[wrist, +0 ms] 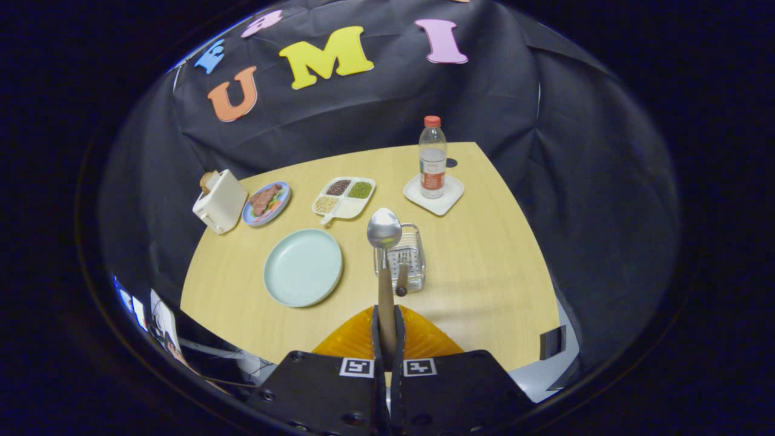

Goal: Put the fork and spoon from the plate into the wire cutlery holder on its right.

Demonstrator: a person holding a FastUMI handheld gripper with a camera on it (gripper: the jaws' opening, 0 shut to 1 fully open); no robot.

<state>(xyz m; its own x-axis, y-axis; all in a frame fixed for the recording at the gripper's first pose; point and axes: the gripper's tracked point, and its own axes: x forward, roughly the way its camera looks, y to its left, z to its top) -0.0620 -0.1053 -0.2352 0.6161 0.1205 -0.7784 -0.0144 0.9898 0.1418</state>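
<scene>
The gripper [387,330] at bottom centre pinches the spoon [384,254] by its wooden handle, bowl upward, above the wire cutlery holder [408,257]. A second wooden handle, probably the fork [401,281], leans in that holder. The pale plate [303,267] sits bare just left. The light wooden table [484,260] also carries a bottle [432,157] on a white coaster [448,200], upper right, against black cloth.

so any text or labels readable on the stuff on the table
Water bottle label: print too small and blurred to read.
Square markers by the tongs: black-and-white patterns, no words.
Spoon held in the tongs, wire cutlery holder, plate: no text.
</scene>
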